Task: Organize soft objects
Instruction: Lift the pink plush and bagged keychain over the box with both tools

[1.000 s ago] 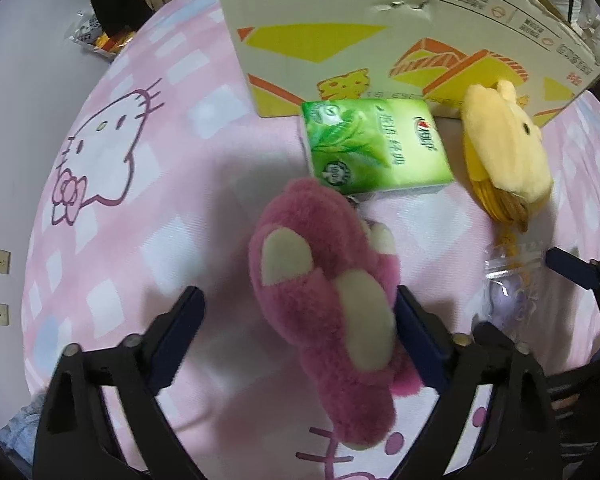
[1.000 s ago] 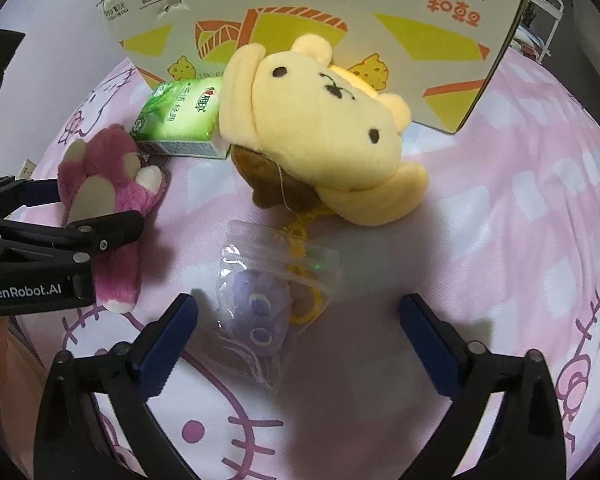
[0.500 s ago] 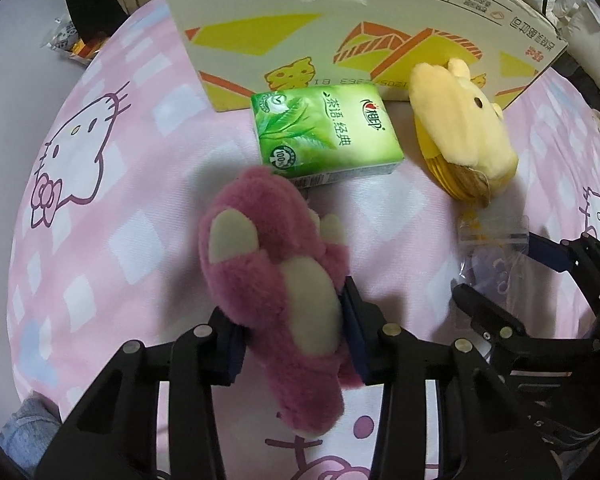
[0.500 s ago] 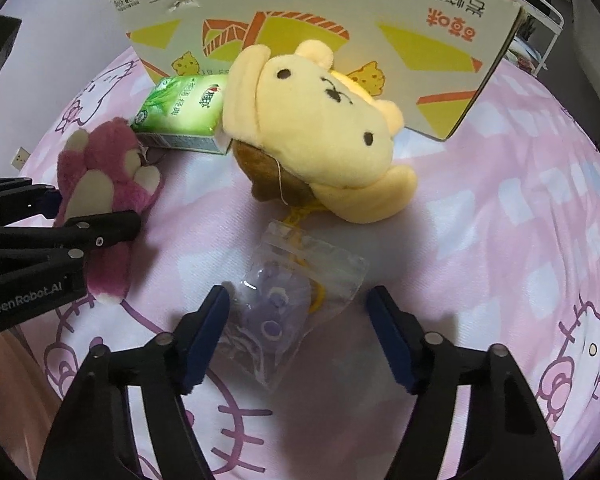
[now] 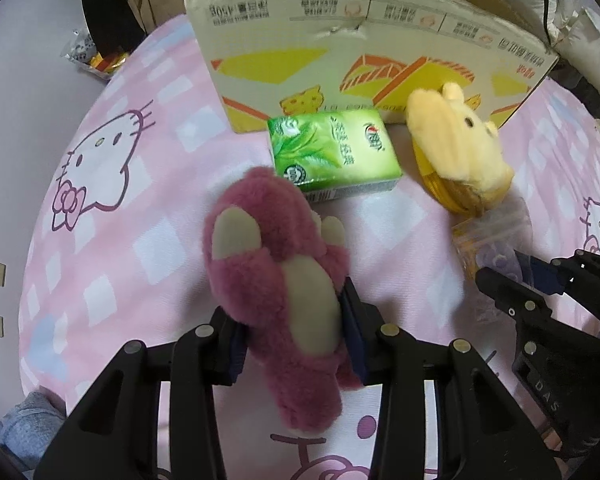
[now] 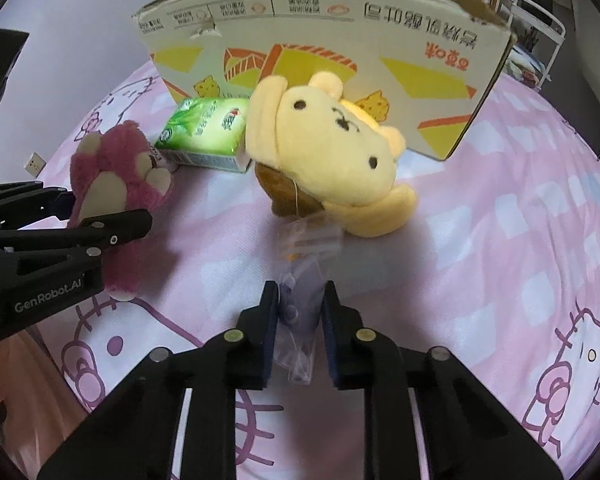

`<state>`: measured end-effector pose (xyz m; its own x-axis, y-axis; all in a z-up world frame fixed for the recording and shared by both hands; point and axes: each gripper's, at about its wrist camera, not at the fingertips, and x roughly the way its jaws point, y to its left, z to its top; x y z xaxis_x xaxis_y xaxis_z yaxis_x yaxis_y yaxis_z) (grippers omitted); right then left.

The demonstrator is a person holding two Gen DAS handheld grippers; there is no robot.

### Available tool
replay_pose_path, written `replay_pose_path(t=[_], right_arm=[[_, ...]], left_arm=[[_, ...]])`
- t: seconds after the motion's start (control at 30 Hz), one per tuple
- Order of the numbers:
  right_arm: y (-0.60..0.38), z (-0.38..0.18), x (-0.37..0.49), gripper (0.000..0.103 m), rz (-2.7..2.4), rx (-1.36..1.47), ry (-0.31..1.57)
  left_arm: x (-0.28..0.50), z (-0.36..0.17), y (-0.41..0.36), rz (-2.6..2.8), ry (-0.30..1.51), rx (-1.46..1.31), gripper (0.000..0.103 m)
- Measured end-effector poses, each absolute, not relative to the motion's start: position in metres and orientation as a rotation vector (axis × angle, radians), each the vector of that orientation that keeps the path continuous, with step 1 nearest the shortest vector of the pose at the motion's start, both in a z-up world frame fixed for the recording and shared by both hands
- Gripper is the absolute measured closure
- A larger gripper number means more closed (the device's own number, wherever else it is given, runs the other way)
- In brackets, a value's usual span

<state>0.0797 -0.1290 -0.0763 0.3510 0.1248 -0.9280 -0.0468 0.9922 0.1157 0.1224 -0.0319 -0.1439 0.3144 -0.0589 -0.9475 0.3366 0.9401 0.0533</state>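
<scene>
on the pink bed cover (image 5: 112, 264) in front of the cardboard box (image 5: 364, 52), the left gripper (image 5: 292, 340) is clamped on the pink plush toy (image 5: 276, 288), and the right gripper (image 6: 300, 320) is clamped on the clear bag (image 6: 300, 312) with a purple toy inside, near the yellow plush toy (image 6: 324, 152) and the green tissue pack (image 6: 204, 132).

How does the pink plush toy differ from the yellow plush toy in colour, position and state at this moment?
The pink plush toy is dark pink with cream paw pads; the yellow plush toy is pale yellow with a brown underside. The pink one is clamped in the left claw; no claw grips the yellow one. The pink toy lies in front of the green tissue pack, while the yellow toy lies to the right of it. Both are soft toys near the cardboard box.
</scene>
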Motion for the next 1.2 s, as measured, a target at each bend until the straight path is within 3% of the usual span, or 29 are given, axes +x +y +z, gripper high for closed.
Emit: replay_pose_path(t=[0.47,0.9,1.2], right_arm=[[-0.160,-0.028,0.058,0.089,0.072,0.108,0.993],[-0.161,0.035,0.037,0.089,0.042,0.044,0.603],[-0.163,0.058,0.045,0.089,0.035,0.027,0.496]], left_arm=[[0.097,-0.100,-0.030,-0.243,1.050,0.221,0.064],[0.086,-0.037,-0.008,-0.214,0.741,0.161,0.064],[0.078,0.001,-0.013,-0.236,0.562,0.172,0.064]])
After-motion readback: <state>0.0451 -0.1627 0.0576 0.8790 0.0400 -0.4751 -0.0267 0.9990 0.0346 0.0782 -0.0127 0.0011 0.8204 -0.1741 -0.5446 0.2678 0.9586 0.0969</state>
